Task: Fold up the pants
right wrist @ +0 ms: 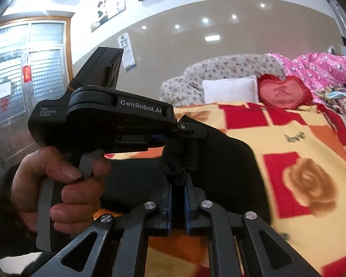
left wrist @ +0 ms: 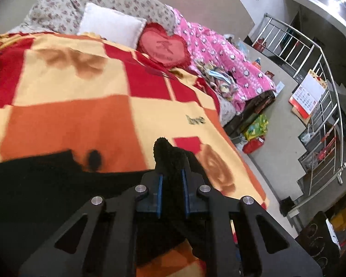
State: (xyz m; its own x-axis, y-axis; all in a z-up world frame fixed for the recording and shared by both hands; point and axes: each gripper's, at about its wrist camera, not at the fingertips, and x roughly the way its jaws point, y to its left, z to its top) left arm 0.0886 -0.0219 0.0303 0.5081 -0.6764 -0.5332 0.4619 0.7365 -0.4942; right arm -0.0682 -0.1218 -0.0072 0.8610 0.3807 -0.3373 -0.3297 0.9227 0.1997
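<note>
1. The black pants (left wrist: 46,175) lie on the checked blanket (left wrist: 80,92) that covers the bed — one end is bunched up and lifted off it.
2. The left gripper (left wrist: 171,173) has its fingers (left wrist: 159,184) clamped on a tuft of the pants, which pokes out past the tips.
3. The right gripper (right wrist: 178,188) has its fingers (right wrist: 168,198) pressed together on another bunch of the same fabric, just below the left gripper's tips in the right wrist view.
4. The person's left hand (right wrist: 64,184) wraps the left gripper's handle.
5. Count — one pair of pants, two grippers, one blanket.
6. At the head of the bed: one white pillow (left wrist: 110,24), one red heart cushion (left wrist: 163,46), one pink quilt (left wrist: 228,60).
</note>
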